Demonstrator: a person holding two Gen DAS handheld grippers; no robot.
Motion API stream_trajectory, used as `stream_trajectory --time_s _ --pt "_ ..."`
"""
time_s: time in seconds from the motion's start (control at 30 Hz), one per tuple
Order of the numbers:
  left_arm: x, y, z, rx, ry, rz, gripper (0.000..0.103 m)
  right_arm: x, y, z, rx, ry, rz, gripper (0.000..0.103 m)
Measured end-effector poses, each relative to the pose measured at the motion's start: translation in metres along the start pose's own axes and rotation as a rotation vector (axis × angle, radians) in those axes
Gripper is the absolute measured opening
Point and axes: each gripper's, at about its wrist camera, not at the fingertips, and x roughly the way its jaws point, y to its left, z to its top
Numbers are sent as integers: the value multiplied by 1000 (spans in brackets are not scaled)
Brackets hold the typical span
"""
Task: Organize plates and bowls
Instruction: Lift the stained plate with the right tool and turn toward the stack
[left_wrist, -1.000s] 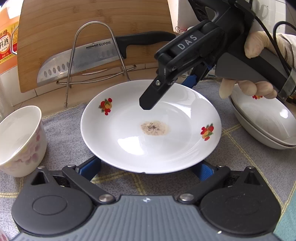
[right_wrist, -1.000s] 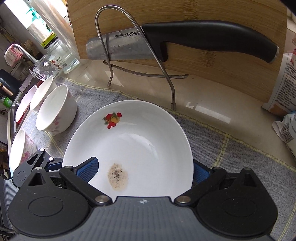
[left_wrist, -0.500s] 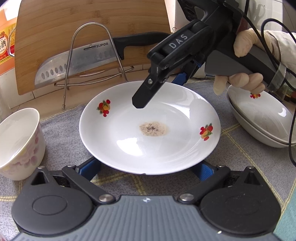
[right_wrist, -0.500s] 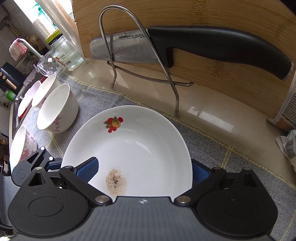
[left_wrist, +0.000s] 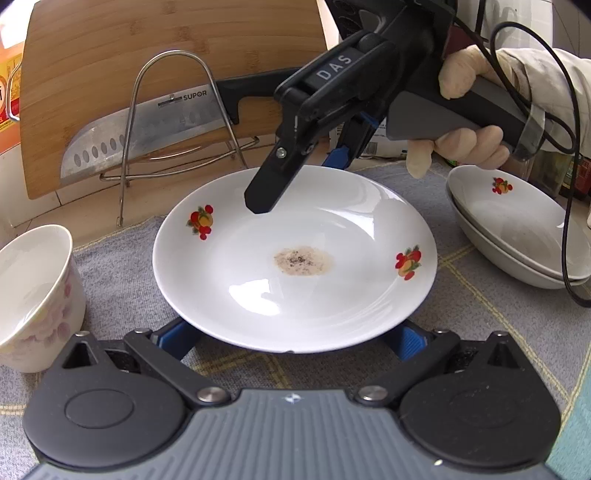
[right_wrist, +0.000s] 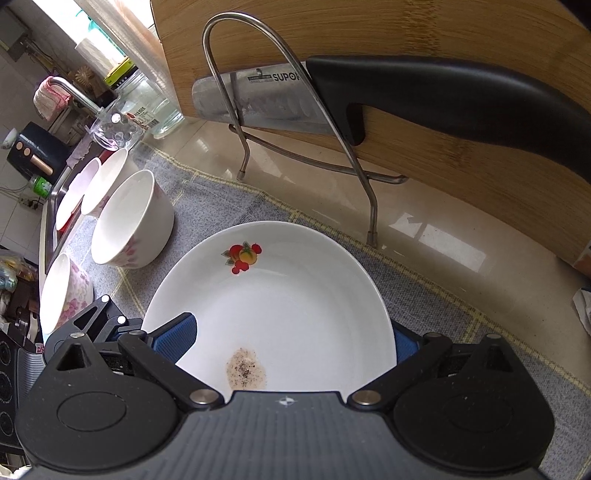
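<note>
Setting, left wrist view: kitchen counter with a grey checked mat (left_wrist: 122, 258); a bamboo cutting board (left_wrist: 147, 55) leans at the back, with a wire rack (left_wrist: 173, 110) holding a knife (left_wrist: 147, 129).
Plate, left wrist view: one fruit-printed plate (left_wrist: 295, 258) with a brown stain at its centre lies on the mat, not yet stacked.
Stack, left wrist view: two plates nested (left_wrist: 517, 229) at the right, apparently already sorted.
Bowl, left wrist view: one flowered bowl (left_wrist: 33, 295) at the left, apart from the plate.
Left gripper (left_wrist: 295, 339): fingers spread wide on either side of the plate's near rim, gripping nothing.
Right gripper (left_wrist: 306, 177): held by a gloved hand (left_wrist: 465, 140), fingers spread over the plate's far side, one tip above the plate.
Setting, right wrist view: same counter, with a glass jar (right_wrist: 155, 107) and a sink edge far left.
Plate, right wrist view: the plate (right_wrist: 295, 295) sits between the right gripper's (right_wrist: 288, 339) wide fingers, not clamped.
Bowls, right wrist view: four bowls (right_wrist: 129, 221) in a loose row at the left, unstacked.
Progress: judged early to middle; two plates stacked, one plate and four bowls left.
</note>
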Motion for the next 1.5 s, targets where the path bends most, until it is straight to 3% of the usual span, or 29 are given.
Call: stream_trajectory --time_s 0.47,0.7,1.1,1.5 --pt "1 2 3 18 11 -11 103 2 -20 21 110 79 116 103" --pt "0 3 5 33 18 -3 103 5 -7 21 32 101 66 103" --pt "0 4 4 32 20 -7 103 5 -3 18 4 115 57 103" --pt "-2 4 5 33 26 -14 103 9 -2 23 -8 75 49 103"
